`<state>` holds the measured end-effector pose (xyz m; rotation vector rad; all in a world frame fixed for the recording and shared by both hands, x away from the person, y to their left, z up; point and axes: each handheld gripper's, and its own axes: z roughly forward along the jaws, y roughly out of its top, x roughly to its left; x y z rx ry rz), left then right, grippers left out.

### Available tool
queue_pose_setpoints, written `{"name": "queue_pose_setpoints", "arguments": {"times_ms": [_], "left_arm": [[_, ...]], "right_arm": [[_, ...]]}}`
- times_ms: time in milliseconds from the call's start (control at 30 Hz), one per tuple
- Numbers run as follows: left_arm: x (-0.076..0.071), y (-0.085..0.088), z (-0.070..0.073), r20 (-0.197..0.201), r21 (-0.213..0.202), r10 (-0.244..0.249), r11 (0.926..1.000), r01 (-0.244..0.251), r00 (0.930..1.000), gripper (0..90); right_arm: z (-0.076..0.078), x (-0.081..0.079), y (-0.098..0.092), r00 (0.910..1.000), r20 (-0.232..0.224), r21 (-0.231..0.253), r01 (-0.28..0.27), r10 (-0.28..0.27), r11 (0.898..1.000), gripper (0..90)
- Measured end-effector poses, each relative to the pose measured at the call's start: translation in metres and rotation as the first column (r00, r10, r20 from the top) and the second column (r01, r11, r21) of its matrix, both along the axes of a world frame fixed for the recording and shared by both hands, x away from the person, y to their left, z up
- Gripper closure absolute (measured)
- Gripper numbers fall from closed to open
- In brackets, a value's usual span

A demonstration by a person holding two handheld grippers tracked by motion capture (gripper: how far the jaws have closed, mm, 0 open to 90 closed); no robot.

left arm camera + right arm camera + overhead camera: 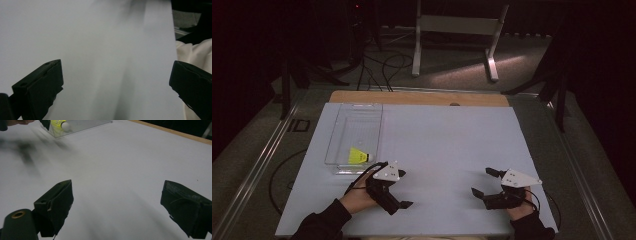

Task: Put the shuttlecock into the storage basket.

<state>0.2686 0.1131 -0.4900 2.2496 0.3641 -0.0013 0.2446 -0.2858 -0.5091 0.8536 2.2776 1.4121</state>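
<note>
Setting: a dim lab or recording studio, not a home. A wooden table [422, 97] carried a plain white sheet [437, 150]. Beyond the table's far edge, grey carpet held loose black cables [382, 67] and a white metal stand [457, 35]. Dark tripod legs [292, 75] flanked the table; metal rails [257, 165] ran along its left side.

No text, label, brand, number or sign can be read in any of the views. The yellow item [357, 156] in the clear tray [343, 131] carries no legible marking, and the white table [447, 140] surface is blank.
</note>
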Motion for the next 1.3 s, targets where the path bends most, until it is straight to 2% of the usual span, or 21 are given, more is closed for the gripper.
{"name": "queue_pose_setpoints", "arguments": {"times_ms": [233,333,467,533,667,700,733,800,833,933,1100,1300], "left_arm": [[-0.006,0.011,-0.013,-0.027,0.004,0.007,1.0,-0.007,0.9996,0.2],[-0.009,0.016,-0.017,-0.037,-0.009,0.01,0.9999,-0.01,0.9993,0.2],[-0.009,0.029,-0.022,-0.053,-0.035,0.042,0.9984,-0.044,0.9977,0.2],[-0.01,0.033,-0.025,-0.065,-0.028,0.049,0.9983,-0.051,0.9967,0.2],[-0.012,0.039,-0.027,-0.061,-0.022,0.055,0.9982,-0.056,0.9966,0.2],[-0.013,0.046,-0.028,-0.055,-0.019,0.079,0.9966,-0.081,0.9953,0.2],[-0.013,0.049,-0.029,-0.065,-0.019,0.088,0.9959,-0.089,0.9941,0.2],[-0.013,0.056,-0.031,-0.068,-0.027,0.092,0.9952,-0.094,0.9935,0.2],[-0.014,0.059,-0.031,-0.067,-0.016,0.099,0.9948,-0.1,0.9928,0.2],[-0.016,0.067,-0.032,-0.081,-0.017,0.117,0.9928,-0.118,0.9899,0.2],[-0.022,0.079,-0.031,-0.082,-0.007,0.15,0.9884,-0.151,0.9852,0.2],[-0.025,0.094,-0.029,-0.089,-0.044,0.218,0.9739,-0.223,0.9719,0.2]], "right_arm": [[0.0,0.0,0.0,1.0,0.001,-0.003,-0.002,0.002,1.0,10.9],[0.0,0.0,0.0,1.0,0.001,-0.004,-0.003,0.003,1.0,11.0],[0.0,-0.001,0.001,1.0,0.004,-0.011,-0.004,0.004,1.0,11.0],[0.0,-0.001,0.0,1.0,0.004,-0.011,-0.005,0.005,1.0,10.9],[0.0,-0.001,0.0,1.0,0.002,-0.011,-0.004,0.004,1.0,10.9],[0.0,-0.001,0.0,1.0,0.003,-0.012,-0.004,0.004,1.0,10.9],[0.0,-0.001,0.0,1.0,0.001,-0.012,-0.005,0.005,1.0,10.9],[0.0,-0.001,0.0,1.0,-0.002,-0.011,-0.003,0.003,1.0,10.9],[0.0,-0.001,0.0,1.0,-0.002,-0.011,-0.004,0.004,1.0,10.9],[0.001,-0.001,0.0,1.0,0.0,-0.01,-0.003,0.003,1.0,10.9],[0.0,-0.001,0.0,1.0,0.0,-0.012,-0.004,0.004,1.0,10.9],[0.0,-0.001,0.0,1.0,-0.004,-0.011,-0.004,0.004,1.0,10.9]]}}
